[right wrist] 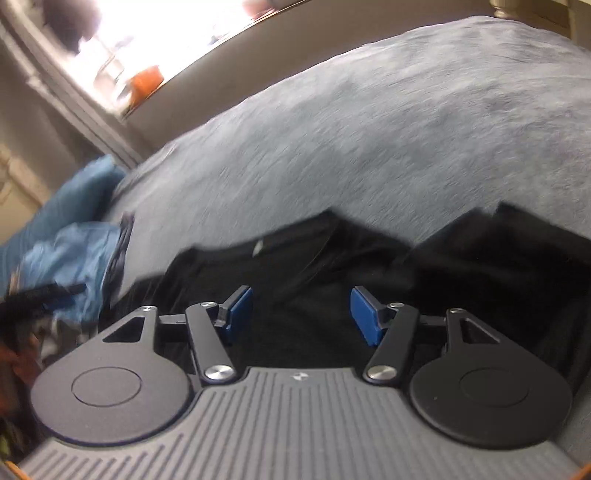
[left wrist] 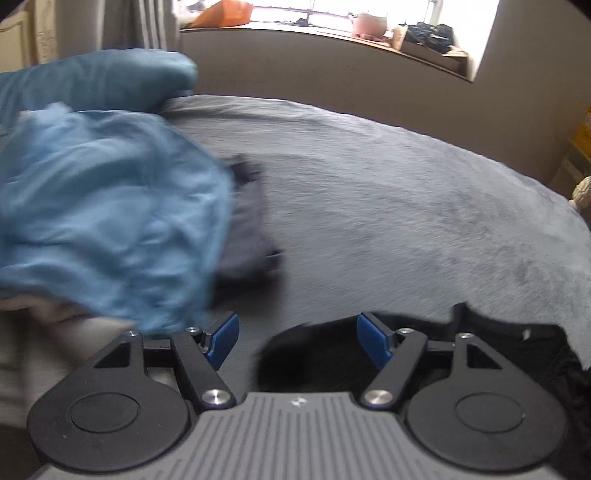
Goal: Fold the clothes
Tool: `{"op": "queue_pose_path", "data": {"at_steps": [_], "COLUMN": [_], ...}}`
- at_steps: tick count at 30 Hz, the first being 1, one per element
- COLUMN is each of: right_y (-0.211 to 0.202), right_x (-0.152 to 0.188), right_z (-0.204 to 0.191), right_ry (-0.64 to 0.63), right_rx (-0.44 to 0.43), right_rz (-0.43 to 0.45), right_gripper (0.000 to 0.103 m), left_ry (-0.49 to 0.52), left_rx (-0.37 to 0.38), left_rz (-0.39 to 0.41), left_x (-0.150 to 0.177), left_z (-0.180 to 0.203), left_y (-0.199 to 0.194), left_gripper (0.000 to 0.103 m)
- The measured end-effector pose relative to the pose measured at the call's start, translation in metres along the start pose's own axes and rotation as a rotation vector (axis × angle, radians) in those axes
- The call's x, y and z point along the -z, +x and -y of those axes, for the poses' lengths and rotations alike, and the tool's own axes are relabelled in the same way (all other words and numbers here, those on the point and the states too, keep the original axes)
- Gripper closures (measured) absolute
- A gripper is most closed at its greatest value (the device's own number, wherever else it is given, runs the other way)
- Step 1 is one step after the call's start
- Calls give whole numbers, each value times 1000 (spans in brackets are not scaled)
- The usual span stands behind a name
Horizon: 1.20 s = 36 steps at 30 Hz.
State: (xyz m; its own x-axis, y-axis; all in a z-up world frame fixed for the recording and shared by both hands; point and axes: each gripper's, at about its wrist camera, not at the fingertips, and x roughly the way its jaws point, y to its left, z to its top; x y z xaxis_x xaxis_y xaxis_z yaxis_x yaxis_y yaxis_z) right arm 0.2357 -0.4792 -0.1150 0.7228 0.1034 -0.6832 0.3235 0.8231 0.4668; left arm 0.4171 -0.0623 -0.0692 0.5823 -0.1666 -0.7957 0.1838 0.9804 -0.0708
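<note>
A black garment (right wrist: 369,258) lies spread on the grey bed cover (right wrist: 369,129), right in front of my right gripper (right wrist: 301,315), which stands open above it with nothing between its blue pads. In the left wrist view the same black garment (left wrist: 332,350) shows just beyond my left gripper (left wrist: 297,341), also open and empty. A crumpled light blue garment (left wrist: 103,214) lies heaped at the left, over a folded dark navy piece (left wrist: 251,229). Both views are blurred by motion.
A blue pillow (left wrist: 99,81) sits behind the blue heap at the bed's far left. The grey bed cover (left wrist: 406,203) stretches to the right. A windowsill (left wrist: 332,29) with clutter runs along the back wall. Pale cloth (left wrist: 55,332) lies at the near left.
</note>
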Motion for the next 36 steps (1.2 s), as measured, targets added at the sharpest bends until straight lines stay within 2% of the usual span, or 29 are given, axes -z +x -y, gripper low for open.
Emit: {"op": "queue_pose_path", "data": {"at_steps": [3, 7, 9, 11, 13, 15, 17, 20, 22, 24, 26, 28, 31, 34, 35, 36], "right_y": [19, 46, 76, 100, 111, 101, 98, 112, 128, 143, 149, 146, 144, 148, 151, 154], "right_x": [14, 31, 28, 22, 13, 6, 9, 20, 27, 36, 40, 44, 53, 54, 56, 58], "right_z": [-35, -82, -100, -114, -126, -143, -175, -228, -257, -275, -279, -277, -274, -265, -263, -261], "right_ry": [-78, -178, -195, -224, -196, -134, -177, -318, -408, -456, -430, -376, -365, -297, -292, -288], "right_rx": [-47, -104, -82, 26, 103, 70, -17, -100, -140, -128, -71, -51, 42, 78, 81, 84], "right_rz": [-43, -100, -131, -140, -109, -63, -63, -158, -249, -327, -341, -331, -262, -226, -229, -232], "right_gripper": [69, 77, 81, 85, 86, 84, 84, 82, 74, 71, 71, 71, 71, 71, 76, 86], "left_ry": [-28, -70, -92, -104, -111, -103, -85, -89, -136, -184, -205, -220, -238, -236, -235, -236], "left_rx": [6, 24, 33, 40, 47, 48, 27, 34, 61, 85, 94, 99, 108, 115, 117, 120], "left_rz": [-32, -78, -101, -118, -126, -114, -87, -60, -60, -61, -69, -78, -93, -109, -115, -118], "left_x": [25, 60, 78, 92, 102, 108, 113, 116, 117, 119, 124, 129, 136, 143, 145, 147], "left_z": [-21, -44, -56, -59, -60, -63, -65, -72, -81, -90, -96, -101, -107, -111, -112, -112], "left_y": [-9, -18, -23, -24, -26, -29, -31, -32, -31, -31, -32, -33, -35, -37, -37, -37], "left_gripper": [34, 36, 39, 42, 43, 43, 45, 53, 56, 59, 61, 62, 66, 68, 68, 69]}}
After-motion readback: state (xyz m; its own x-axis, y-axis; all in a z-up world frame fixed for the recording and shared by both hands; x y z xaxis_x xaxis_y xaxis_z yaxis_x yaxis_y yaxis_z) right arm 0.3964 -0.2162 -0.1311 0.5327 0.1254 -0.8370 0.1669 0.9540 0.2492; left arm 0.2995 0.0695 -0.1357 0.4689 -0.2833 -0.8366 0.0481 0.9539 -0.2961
